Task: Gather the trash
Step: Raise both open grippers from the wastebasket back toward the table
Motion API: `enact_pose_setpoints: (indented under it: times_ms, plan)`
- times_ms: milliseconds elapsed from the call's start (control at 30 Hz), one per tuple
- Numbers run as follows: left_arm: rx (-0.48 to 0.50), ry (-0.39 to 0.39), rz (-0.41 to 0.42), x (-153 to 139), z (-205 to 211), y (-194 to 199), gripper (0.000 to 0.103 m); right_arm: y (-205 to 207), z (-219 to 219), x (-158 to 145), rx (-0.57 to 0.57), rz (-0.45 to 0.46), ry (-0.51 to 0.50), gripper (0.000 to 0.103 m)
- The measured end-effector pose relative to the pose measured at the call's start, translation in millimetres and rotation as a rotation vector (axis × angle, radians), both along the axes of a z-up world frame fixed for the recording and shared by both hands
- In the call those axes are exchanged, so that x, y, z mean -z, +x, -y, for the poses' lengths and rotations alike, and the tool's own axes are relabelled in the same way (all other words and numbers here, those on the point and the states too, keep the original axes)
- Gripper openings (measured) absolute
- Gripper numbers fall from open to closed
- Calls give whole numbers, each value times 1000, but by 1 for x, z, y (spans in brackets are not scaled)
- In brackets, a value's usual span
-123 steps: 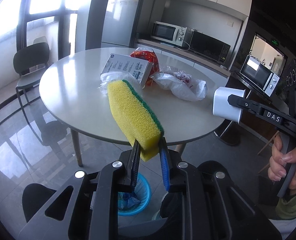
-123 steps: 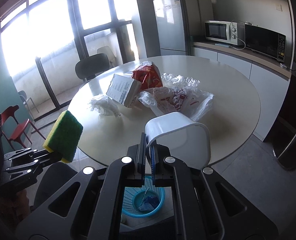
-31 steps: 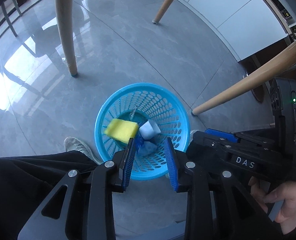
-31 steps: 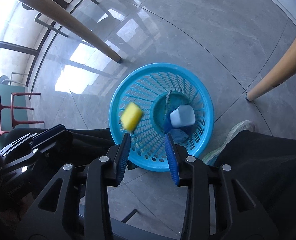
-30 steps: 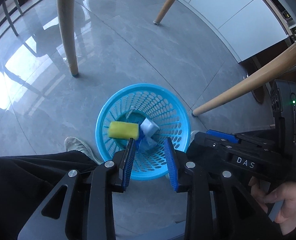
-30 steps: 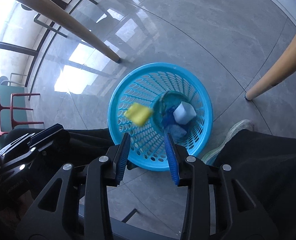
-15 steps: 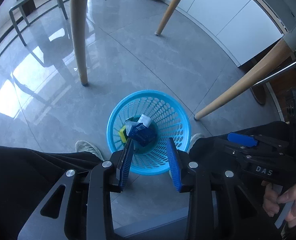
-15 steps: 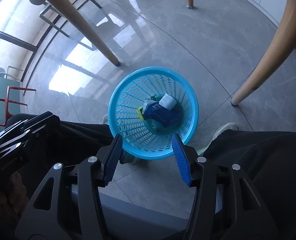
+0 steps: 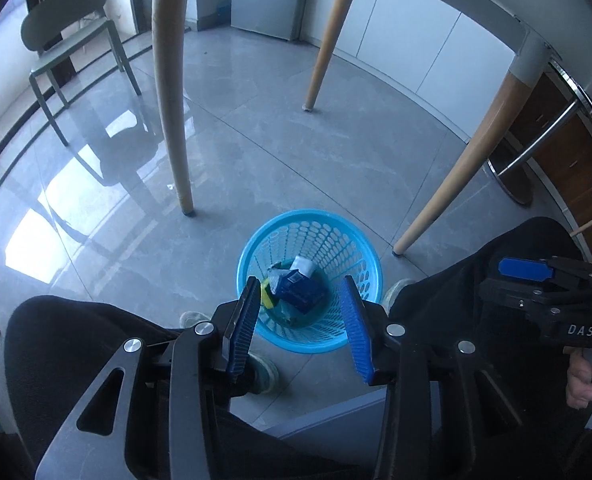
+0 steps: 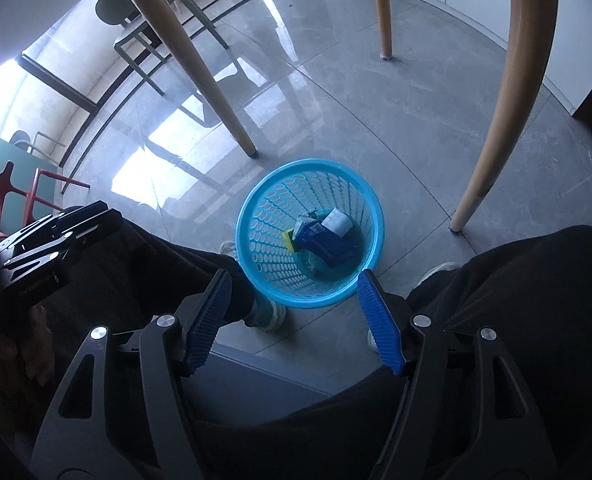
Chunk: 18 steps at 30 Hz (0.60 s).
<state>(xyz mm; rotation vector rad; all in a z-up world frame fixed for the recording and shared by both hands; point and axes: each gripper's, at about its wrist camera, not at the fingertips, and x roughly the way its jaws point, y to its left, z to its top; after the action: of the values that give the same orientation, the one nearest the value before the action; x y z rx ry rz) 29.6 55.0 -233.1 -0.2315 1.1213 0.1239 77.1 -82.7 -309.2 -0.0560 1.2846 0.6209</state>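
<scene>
We held the left gripper (image 9: 301, 324) and right gripper (image 10: 296, 316), jaws just spreading and empty, above the round blue perforated plastic basket (image 10: 256, 248) because 2 items lay inside.

Round blue perforated waste basket (image 9: 359, 332) upright on grey floor between wooden table legs, containing yellow sponge (image 9: 266, 297) at its left wall, dark blue carton (image 9: 296, 293) lying tilted mid-bottom, white cup (image 9: 304, 266) just beyond the carton.
</scene>
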Motion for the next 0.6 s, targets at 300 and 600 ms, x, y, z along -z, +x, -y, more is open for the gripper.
enact_pose_setpoints:
  times_ms: [300,600]
  plan:
    - [7,20,105,-50,0,-24,45,-32,29,-54,13,148,33,70]
    - [54,59,279,-118,11,-42,54,-52,41,-125,8,296,116,78]
